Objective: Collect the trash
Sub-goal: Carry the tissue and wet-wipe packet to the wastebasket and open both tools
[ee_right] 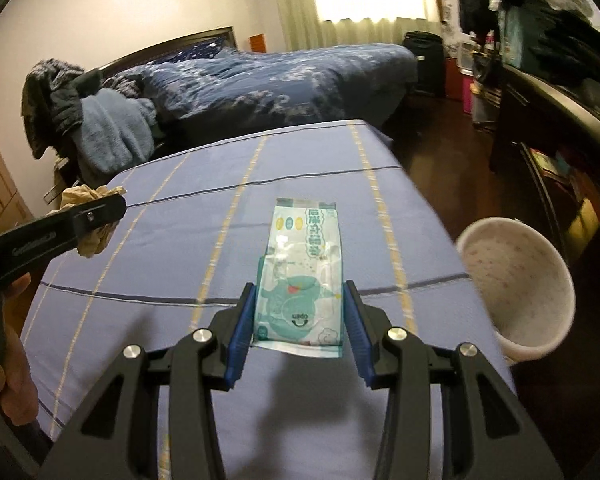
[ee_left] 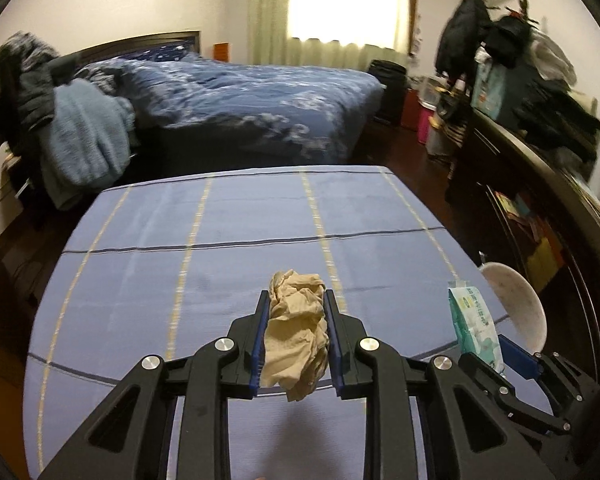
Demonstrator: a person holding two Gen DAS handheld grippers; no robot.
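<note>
My left gripper (ee_left: 296, 300) is shut on a crumpled beige paper wad (ee_left: 296, 332) and holds it above the blue striped tablecloth (ee_left: 180, 280). The wad also shows in the right wrist view (ee_right: 88, 216), clamped in the left gripper at the left. My right gripper (ee_right: 300, 292) is shut on a teal and white wet-wipe packet (ee_right: 302, 276), which sticks out forward over the cloth (ee_right: 160, 260). The packet also shows in the left wrist view (ee_left: 476, 324), held in the right gripper at the right. A white speckled trash bin (ee_right: 516, 288) stands off the table's right edge, also in the left wrist view (ee_left: 520, 308).
A bed with a blue duvet (ee_left: 240, 96) lies beyond the table. A chair draped with clothes (ee_left: 60, 120) stands at the left. A dark cabinet piled with clothes (ee_left: 548, 120) runs along the right. Dark wooden floor (ee_right: 440, 148) lies between table and cabinet.
</note>
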